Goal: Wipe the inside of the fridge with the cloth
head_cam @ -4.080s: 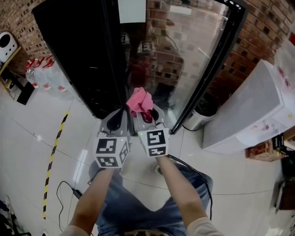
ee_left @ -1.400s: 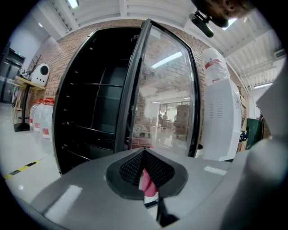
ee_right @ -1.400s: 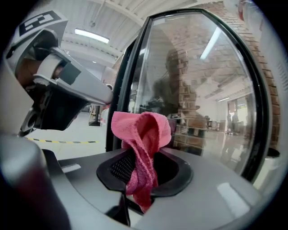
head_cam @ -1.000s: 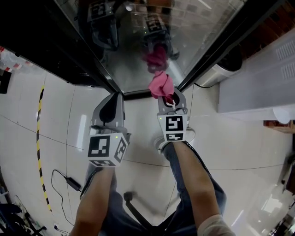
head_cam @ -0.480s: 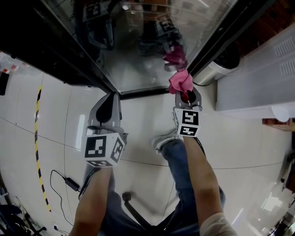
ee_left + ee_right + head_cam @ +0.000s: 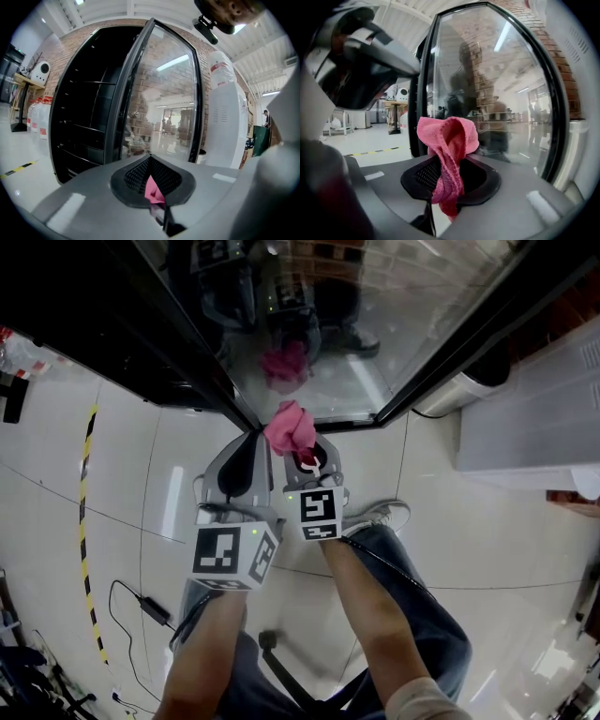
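A bunched pink cloth (image 6: 292, 427) sticks out of my right gripper (image 6: 302, 454), which is shut on it. In the right gripper view the cloth (image 6: 449, 140) stands up between the pads, in front of the glass door (image 6: 497, 93). The cloth sits near the lower edge of the open glass door (image 6: 375, 324), which mirrors it. My left gripper (image 6: 242, 451) is close beside the right one, shut, with only a pink sliver showing in the slit of the left gripper (image 6: 151, 180). The black fridge (image 6: 89, 117) stands open with dark shelves inside.
A metal bin (image 6: 459, 390) and a white cabinet (image 6: 534, 427) stand right of the door. Yellow-black tape (image 6: 84, 502) and a cable with an adapter (image 6: 150, 610) lie on the tiled floor at left. Water bottles (image 6: 35, 119) stand left of the fridge. The person's shoe (image 6: 380, 517) is nearby.
My right gripper with the cloth has swung left along the door's lower edge, from the door's right side to just beside the left gripper. The left gripper has barely moved.
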Available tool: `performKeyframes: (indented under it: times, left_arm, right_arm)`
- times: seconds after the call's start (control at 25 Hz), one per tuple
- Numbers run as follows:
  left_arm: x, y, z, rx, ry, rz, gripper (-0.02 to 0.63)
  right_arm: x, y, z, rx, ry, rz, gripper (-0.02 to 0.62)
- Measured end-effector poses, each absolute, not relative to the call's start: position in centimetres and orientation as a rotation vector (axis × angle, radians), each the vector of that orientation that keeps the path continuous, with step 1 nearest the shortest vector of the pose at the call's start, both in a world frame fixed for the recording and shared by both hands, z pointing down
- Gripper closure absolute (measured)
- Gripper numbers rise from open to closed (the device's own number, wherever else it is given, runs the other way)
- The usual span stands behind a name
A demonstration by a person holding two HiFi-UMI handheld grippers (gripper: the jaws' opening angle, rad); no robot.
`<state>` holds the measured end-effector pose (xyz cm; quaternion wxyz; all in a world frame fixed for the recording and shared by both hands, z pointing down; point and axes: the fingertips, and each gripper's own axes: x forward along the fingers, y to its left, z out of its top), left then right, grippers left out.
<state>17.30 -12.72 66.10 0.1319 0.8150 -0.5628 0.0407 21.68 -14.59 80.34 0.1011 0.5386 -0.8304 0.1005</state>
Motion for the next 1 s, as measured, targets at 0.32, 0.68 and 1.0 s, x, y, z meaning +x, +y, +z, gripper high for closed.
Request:
performKeyframes:
  times: [0.32,0.68,1.0]
  left_arm:
    - [16.5,-12.1,67.4,2.315,-1.638,0.136,0.611]
    - [15.9,-11.9,67.2,2.335,-1.618,0.153,0.611]
    - [16.9,-11.9,67.6,2.357,-1.611,0.185,0.611]
  right_arm:
    - [17.2,-14.9,85.3,1.439,-2.47,0.339,0.505]
    - [17.6,-16.2,88.4,1.386,-2.4,0.271,0.503]
    - [25.3,-16.3,90.4,1.472,-2.288,0.264,0.503]
